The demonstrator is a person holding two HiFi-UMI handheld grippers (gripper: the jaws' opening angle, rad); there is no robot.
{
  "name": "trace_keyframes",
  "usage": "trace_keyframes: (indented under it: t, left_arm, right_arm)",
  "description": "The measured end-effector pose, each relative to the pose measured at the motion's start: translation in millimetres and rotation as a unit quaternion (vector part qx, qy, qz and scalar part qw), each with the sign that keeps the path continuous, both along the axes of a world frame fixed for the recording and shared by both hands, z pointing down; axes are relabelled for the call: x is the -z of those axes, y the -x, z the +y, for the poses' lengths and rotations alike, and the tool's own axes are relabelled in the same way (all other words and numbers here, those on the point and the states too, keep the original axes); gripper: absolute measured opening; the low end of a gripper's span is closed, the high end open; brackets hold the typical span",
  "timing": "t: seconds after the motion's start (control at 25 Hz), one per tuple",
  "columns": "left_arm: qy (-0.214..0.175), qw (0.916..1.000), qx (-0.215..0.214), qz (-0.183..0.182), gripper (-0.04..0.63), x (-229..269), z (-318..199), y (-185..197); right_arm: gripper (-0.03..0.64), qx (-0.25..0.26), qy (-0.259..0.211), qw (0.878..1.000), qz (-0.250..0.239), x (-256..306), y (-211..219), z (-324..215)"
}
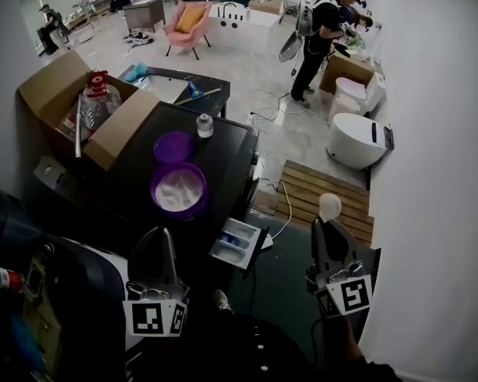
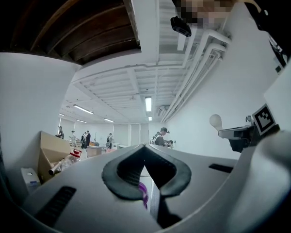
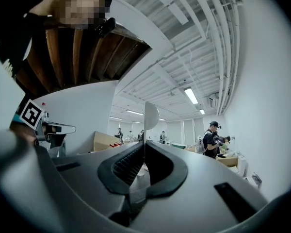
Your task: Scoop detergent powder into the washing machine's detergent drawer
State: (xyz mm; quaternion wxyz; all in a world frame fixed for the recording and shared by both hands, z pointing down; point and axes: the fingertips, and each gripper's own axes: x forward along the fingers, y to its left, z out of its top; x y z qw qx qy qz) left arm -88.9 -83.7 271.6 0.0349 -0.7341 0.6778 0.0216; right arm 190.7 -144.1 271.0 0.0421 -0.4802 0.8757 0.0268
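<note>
A purple tub of white detergent powder [image 1: 178, 189] stands open on the black washing machine top [image 1: 227, 153], its purple lid [image 1: 174, 146] lying just behind it. The white detergent drawer [image 1: 237, 241] is pulled out at the machine's front right. My left gripper [image 1: 164, 235] [image 2: 144, 147] is shut with nothing in it, near the tub's front side. My right gripper [image 1: 328, 223] [image 3: 144, 143] is shut on a white spoon [image 1: 329, 206] [image 3: 151, 115], held upright to the right of the drawer over the floor. The spoon [image 2: 216, 121] also shows in the left gripper view.
A small clear bottle [image 1: 205, 125] stands at the machine's back edge. An open cardboard box [image 1: 80, 110] with bottles sits to the left. A wooden pallet [image 1: 327, 193] and a white toilet [image 1: 357, 140] lie on the floor to the right. A person [image 1: 319, 38] works far back.
</note>
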Motion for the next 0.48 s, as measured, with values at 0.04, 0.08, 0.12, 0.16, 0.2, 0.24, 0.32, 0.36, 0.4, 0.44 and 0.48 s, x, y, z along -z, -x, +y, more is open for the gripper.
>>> trace_keyframes:
  t: [0.04,0.08,0.12,0.16,0.2,0.24,0.32,0.36,0.4,0.44,0.48]
  left_arm:
    - [0.001,1.0000,0.001,0.001,0.014,-0.6,-3.3,4.5]
    - [0.001,1.0000,0.001,0.001,0.014,-1.0,-6.2,8.5]
    - [0.001,1.0000,0.000,0.001,0.014,-1.1,-8.8,11.9]
    - [0.001,1.0000,-0.001,0.000,0.014,-1.3,-11.1,15.3]
    - [0.001,1.0000,-0.001,-0.001,0.014,-1.8,-13.4,18.9]
    - [0.001,1.0000,-0.001,-0.002,0.014,-2.9,-15.9,22.4]
    - [0.005,1.0000,0.001,-0.002,0.014,-6.5,-21.6,27.3]
    - [0.007,1.0000,0.002,-0.001,0.014,-8.6,-24.2,27.8]
    - [0.010,0.9999,0.002,-0.001,0.014,-11.1,-26.1,27.4]
    - [0.013,0.9999,0.002,-0.002,0.014,-13.7,-27.5,26.6]
    - [0.015,0.9999,0.004,-0.002,0.014,-16.2,-29.0,26.3]
  right_arm:
    - [0.033,0.000,0.000,1.000,0.000,-0.7,4.1,-3.2]
    - [0.032,-0.001,0.000,1.000,0.000,-1.2,7.6,-6.2]
    - [0.033,-0.002,0.000,1.000,0.001,-1.4,10.7,-9.1]
    - [0.034,-0.003,0.000,1.000,0.001,-1.7,13.4,-11.5]
    - [0.034,-0.004,0.000,1.000,0.002,-2.5,15.6,-13.4]
    - [0.034,-0.003,0.001,1.000,0.002,-4.4,17.5,-15.0]
    - [0.032,0.002,0.003,1.000,-0.005,-9.1,20.7,-18.4]
    - [0.034,0.002,0.004,1.000,-0.007,-11.3,21.5,-20.9]
    - [0.032,0.001,0.007,1.000,-0.006,-14.2,21.3,-23.5]
    - [0.032,-0.001,0.012,1.000,-0.001,-18.5,19.6,-26.2]
    - [0.033,-0.002,0.017,1.000,0.008,-24.5,16.6,-29.5]
